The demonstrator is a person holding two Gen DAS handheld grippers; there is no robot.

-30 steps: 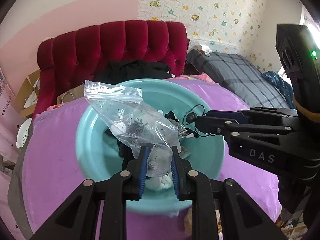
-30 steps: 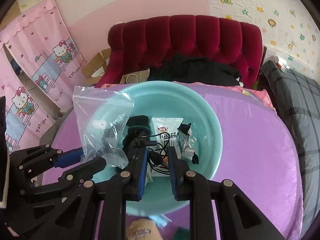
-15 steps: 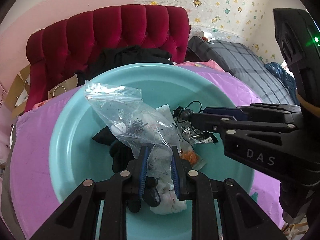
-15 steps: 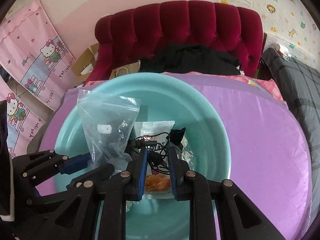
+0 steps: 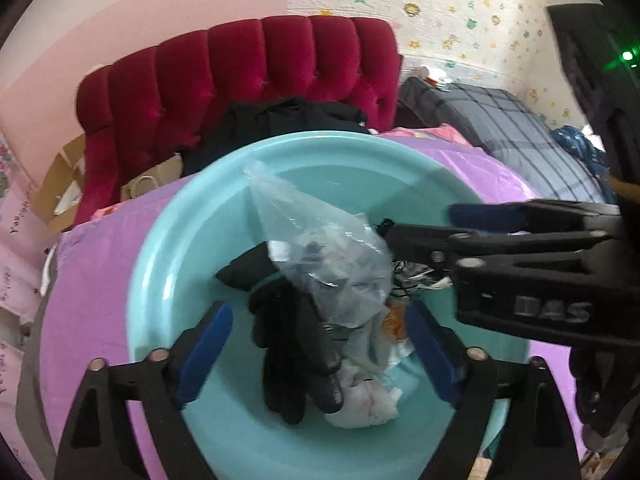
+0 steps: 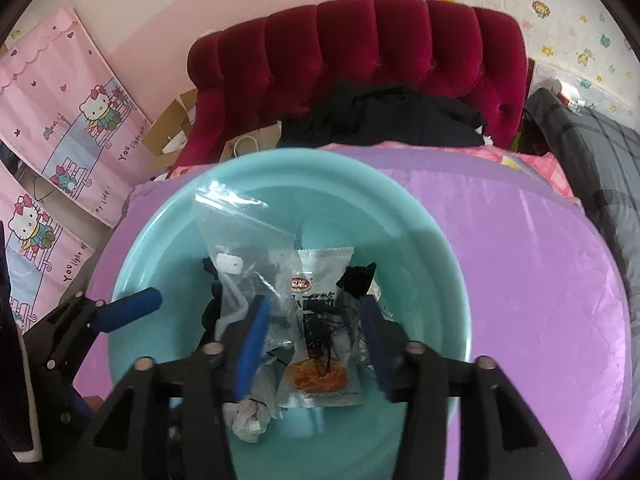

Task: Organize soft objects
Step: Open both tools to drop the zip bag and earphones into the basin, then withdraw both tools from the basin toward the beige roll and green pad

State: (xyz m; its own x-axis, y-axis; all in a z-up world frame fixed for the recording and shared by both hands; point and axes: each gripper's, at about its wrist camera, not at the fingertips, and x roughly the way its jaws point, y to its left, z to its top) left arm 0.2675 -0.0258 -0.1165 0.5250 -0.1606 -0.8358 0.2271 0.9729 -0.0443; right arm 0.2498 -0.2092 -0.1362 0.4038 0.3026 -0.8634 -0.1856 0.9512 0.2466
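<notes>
Both claws hung over one teal basin (image 6: 132, 264) on the purple bed (image 6: 540, 280), jaws opening. Left claw (image 5: 316, 332) spread wide around one clear bag (image 5: 320, 256) without pressing it, above one black glove (image 5: 292, 344). Right claw (image 6: 316, 336) half-spread, straddling one snack packet (image 6: 320, 288) and black cord (image 6: 328, 328).

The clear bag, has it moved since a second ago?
Yes. The clear bag has sunk into the basin; earlier its top stuck above the far rim, now it lies inside on the black glove, released by the opening left tool.
</notes>
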